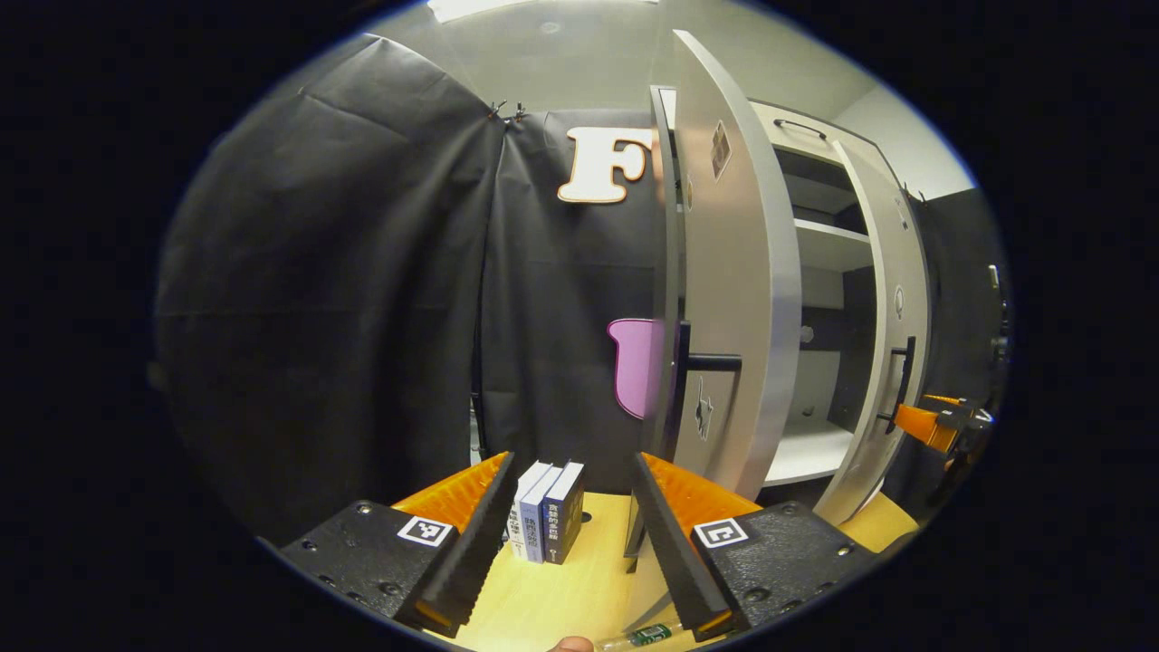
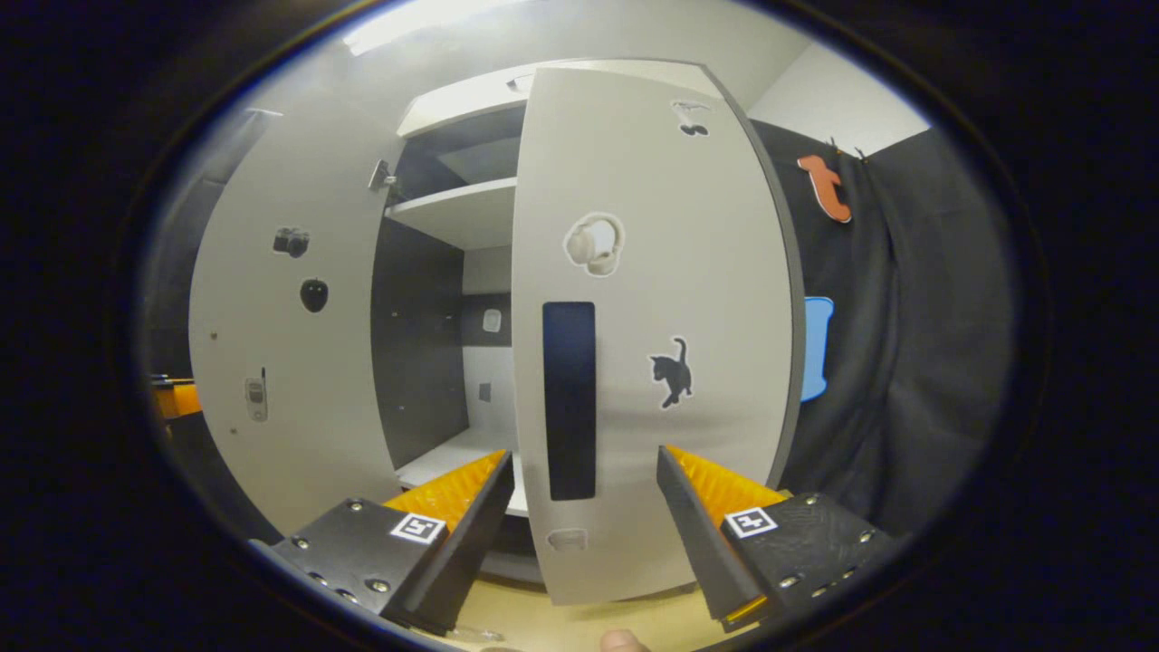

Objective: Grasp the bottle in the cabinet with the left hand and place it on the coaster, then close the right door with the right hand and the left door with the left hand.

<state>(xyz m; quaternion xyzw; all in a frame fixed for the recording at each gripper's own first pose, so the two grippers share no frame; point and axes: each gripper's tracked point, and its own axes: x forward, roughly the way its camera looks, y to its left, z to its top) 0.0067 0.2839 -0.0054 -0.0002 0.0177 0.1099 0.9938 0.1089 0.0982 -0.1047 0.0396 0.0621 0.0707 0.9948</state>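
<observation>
Both my grippers' fingers, left gripper [image 1: 568, 543] and right gripper [image 2: 579, 534], are spread, the right door [image 2: 652, 344] before my right.

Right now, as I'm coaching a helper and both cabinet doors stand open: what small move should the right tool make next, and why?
Probably ease the right tool forward against the right door and push it shut: the door stands ajar, its handle straight ahead between the open fingers.
</observation>
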